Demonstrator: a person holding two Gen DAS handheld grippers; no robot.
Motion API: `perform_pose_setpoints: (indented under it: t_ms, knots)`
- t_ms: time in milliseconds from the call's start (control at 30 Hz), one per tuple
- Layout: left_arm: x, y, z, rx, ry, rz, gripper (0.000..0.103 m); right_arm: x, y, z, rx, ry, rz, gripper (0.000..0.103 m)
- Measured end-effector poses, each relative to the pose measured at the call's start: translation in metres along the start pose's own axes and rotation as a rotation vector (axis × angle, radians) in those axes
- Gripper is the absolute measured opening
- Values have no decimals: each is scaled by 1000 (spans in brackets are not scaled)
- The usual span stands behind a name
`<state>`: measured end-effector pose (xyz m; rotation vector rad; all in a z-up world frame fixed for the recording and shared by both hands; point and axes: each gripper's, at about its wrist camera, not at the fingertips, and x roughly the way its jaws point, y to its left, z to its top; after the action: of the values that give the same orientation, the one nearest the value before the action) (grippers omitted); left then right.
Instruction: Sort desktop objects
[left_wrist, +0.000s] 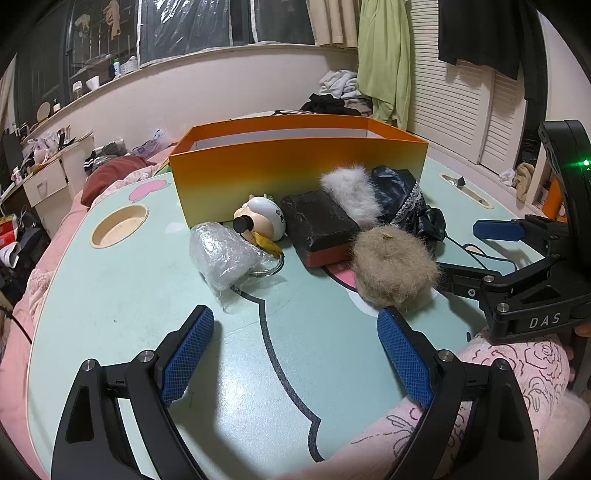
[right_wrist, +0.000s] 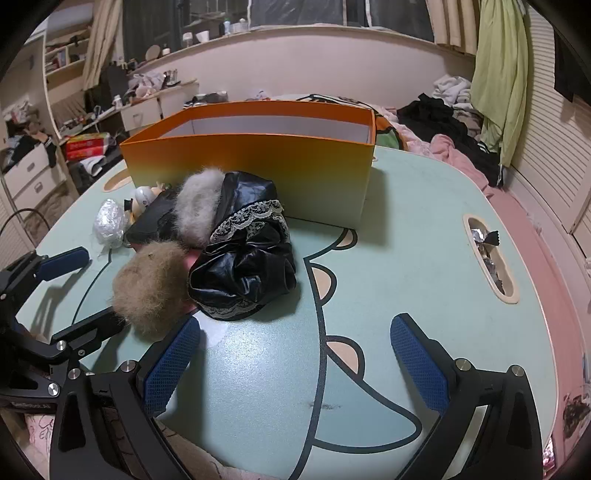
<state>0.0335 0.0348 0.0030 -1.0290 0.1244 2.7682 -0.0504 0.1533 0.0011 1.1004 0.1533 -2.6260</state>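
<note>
Background only. A pale green garment (left_wrist: 384, 55) hangs in front of white louvred closet doors (left_wrist: 454, 107). A heap of black and white clothes (right_wrist: 447, 107) lies below the garment. A pink floral-patterned quilt (left_wrist: 517, 365) lies at the near edge of the tabletop. A dark red cushion (left_wrist: 110, 177) rests on the pink bedding. A cream drawer unit (right_wrist: 147, 110) stands against the wall. A white paper cup (left_wrist: 94, 83) stands on the window ledge (left_wrist: 221, 48).

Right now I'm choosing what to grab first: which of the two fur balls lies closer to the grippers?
The tan fur ball, at the front of the pile. The grey-white fur ball lies farther back, near the orange box.
</note>
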Motion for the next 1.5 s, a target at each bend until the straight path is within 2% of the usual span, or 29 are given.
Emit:
perform_pose_setpoints:
  t_ms: [633, 767, 800, 900, 1000, 1100, 1200, 1233, 1300, 1333, 1400, 1500]
  knots:
    - [1, 0, 0, 1, -1, 0, 90, 3, -1, -1, 11, -8, 9, 103]
    - [1, 0, 0, 1, -1, 0, 90, -2, -6, 1, 71, -59, 120, 103]
    - [1, 0, 0, 1, -1, 0, 90, -6, -12, 0, 103, -80, 174, 103]
    - [1, 0, -1, 1, -1, 0, 90, -11, -25, 0, 189, -122, 251, 103]
    - [2, 0, 0, 0, -2, -1, 90, -15, -27, 9, 217, -137, 242, 103]
    - [0, -1, 0, 0, -3, -1, 90, -18, -17, 29, 184, -155, 236, 101]
    - [0, -2, 1, 0, -3, -1, 90, -9, -10, 45, 162, -128, 239, 94]
    - [0, -2, 1, 1, -4, -1, 90, 0, -9, 50, 154, -94, 243, 89]
    - [1, -2, 1, 1, -4, -1, 90, 22, -9, 49, 153, -3, 255, 64]
    - [1, -2, 1, 1, -4, -1, 90, 27, -9, 46, 157, 10, 296, 39]
    - [0, -1, 1, 3, -5, -2, 90, 22, -10, 40, 152, -29, 316, 33]
    - [0, -1, 1, 3, -6, -4, 90, 8, -13, 27, 166, -125, 332, 31]
